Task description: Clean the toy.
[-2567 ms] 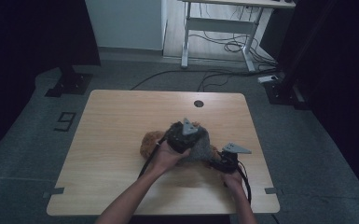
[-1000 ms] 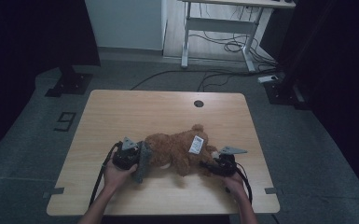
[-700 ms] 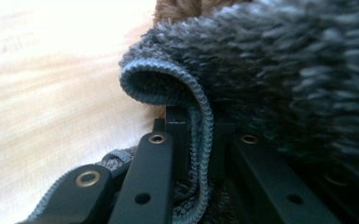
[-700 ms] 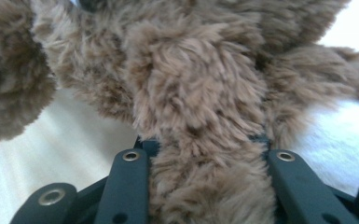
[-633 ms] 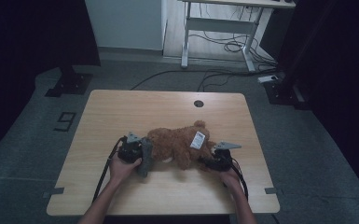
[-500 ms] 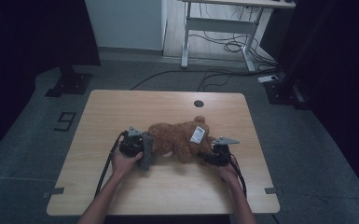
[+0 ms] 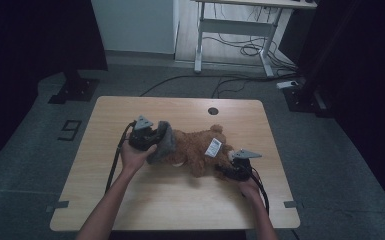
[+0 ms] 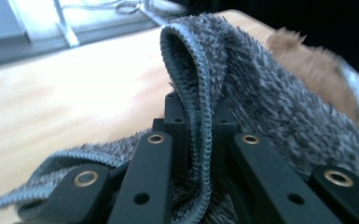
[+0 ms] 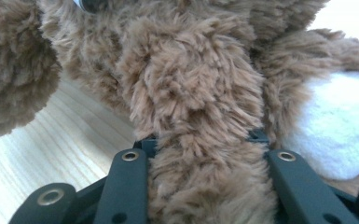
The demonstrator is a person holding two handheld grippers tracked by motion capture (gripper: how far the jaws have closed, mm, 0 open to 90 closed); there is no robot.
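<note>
Pinching one grey fleecy cloth [image 8: 242,88] in your left gripper [image 8: 196,140] | right gripper [image 9: 200,163] clamps one brown plush bear [image 9: 191,88]'s limb

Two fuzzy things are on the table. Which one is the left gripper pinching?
The grey fuzzy cloth with the stitched edge. The left gripper is shut on its folded hem, while the right gripper clamps the brown plush teddy bear.

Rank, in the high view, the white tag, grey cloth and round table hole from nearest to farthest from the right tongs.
From the right tongs:
1. White tag, just up-left on the brown plush toy.
2. Grey cloth, farther left, clamped in the left tongs.
3. Round table hole, near the far edge.
</note>
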